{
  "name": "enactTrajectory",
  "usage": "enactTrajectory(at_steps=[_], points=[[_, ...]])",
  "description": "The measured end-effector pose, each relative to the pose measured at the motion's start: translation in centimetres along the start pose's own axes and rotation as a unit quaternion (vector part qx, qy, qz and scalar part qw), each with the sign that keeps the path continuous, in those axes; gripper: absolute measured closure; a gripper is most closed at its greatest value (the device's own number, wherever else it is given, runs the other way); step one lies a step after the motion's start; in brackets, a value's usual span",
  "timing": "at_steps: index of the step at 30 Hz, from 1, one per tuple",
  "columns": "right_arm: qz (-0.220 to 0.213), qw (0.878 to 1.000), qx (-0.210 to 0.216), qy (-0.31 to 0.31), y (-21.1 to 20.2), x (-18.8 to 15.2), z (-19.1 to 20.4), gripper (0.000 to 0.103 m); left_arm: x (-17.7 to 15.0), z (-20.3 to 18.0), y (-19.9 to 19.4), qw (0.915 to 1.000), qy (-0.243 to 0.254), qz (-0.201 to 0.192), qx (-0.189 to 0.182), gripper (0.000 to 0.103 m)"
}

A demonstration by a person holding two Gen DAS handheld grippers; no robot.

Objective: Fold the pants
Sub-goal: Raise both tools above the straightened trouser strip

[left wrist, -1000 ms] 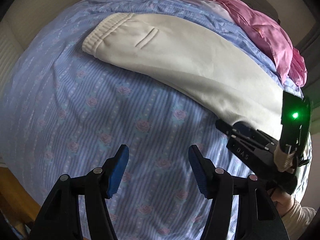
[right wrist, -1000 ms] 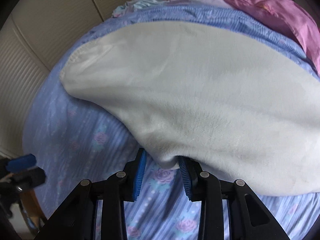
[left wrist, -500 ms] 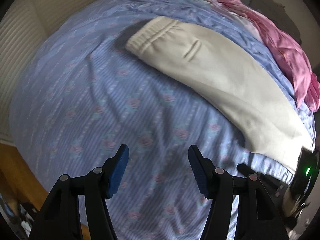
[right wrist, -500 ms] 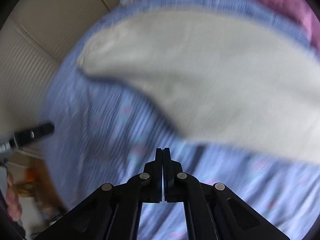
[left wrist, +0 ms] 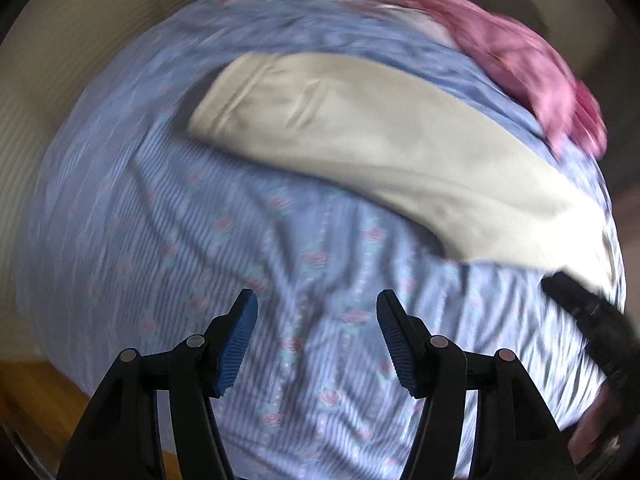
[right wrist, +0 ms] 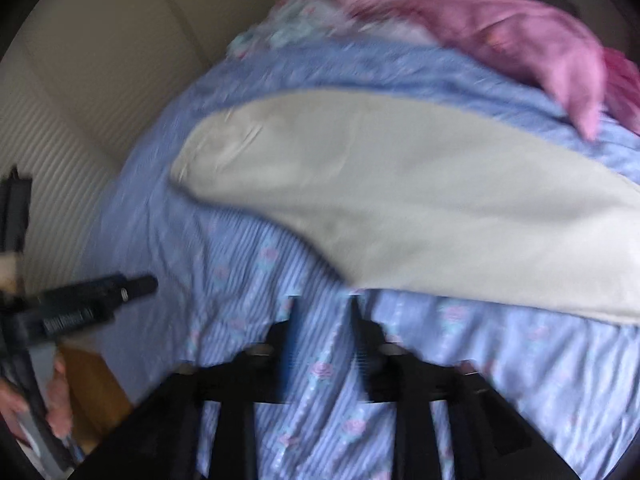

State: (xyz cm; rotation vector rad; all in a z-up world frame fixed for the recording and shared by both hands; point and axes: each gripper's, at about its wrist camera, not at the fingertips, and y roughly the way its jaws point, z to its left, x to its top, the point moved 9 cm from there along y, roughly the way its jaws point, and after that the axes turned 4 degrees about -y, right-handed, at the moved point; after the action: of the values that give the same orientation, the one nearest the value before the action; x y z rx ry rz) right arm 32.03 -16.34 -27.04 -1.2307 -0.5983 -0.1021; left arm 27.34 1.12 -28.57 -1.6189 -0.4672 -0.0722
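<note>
Cream pants [left wrist: 380,136] lie folded lengthwise on the blue flowered bedspread [left wrist: 200,240], waistband at the far left, legs running right. They also show in the right wrist view [right wrist: 400,200]. My left gripper [left wrist: 317,336] is open and empty, held above the bedspread well short of the pants. My right gripper [right wrist: 322,332] is open a little and empty, just short of the pants' near edge; it is blurred. The right gripper shows at the right edge of the left wrist view [left wrist: 580,304]. The left gripper shows at the left of the right wrist view [right wrist: 92,300].
A pink garment [left wrist: 520,52] and other light clothes [right wrist: 304,28] lie piled at the far side of the bed. A cream ribbed wall [right wrist: 80,120] stands to the left. A wooden floor or edge [left wrist: 36,396] shows below the bed's near left corner.
My right gripper let go of the pants' edge, pulled back, shut, and now stands slightly open. My left gripper stayed open and drew back from the pants. Both views are blurred by motion.
</note>
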Motion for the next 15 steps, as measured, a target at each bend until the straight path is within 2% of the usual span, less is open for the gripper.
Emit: enactTrajectory(at_steps=[3, 6, 8, 11, 15], points=[[-0.030, 0.998, -0.030, 0.054, -3.9, 0.7, -1.6, 0.063, 0.6, -2.8, -1.7, 0.9966, 0.080, -0.008, -0.018, 0.040], [-0.067, 0.989, -0.065, 0.112, -8.0, 0.4, -3.8, 0.053, 1.2, -6.8, -3.5, 0.9842, 0.171, -0.022, -0.040, 0.040], [-0.096, 0.978, -0.098, 0.154, -11.2, -0.3, -5.9, 0.045, 1.4, -9.1, -4.4, 0.9773, 0.203, -0.029, -0.054, 0.040], [-0.121, 0.964, -0.138, 0.194, -14.4, -1.7, -8.6, 0.042, 1.5, -14.3, -6.0, 0.9660, 0.240, -0.037, -0.089, 0.038], [-0.137, 0.950, -0.171, 0.221, -17.6, -3.6, -13.3, 0.041, 1.1, -21.0, -7.4, 0.9531, 0.277, -0.057, -0.109, 0.037]])
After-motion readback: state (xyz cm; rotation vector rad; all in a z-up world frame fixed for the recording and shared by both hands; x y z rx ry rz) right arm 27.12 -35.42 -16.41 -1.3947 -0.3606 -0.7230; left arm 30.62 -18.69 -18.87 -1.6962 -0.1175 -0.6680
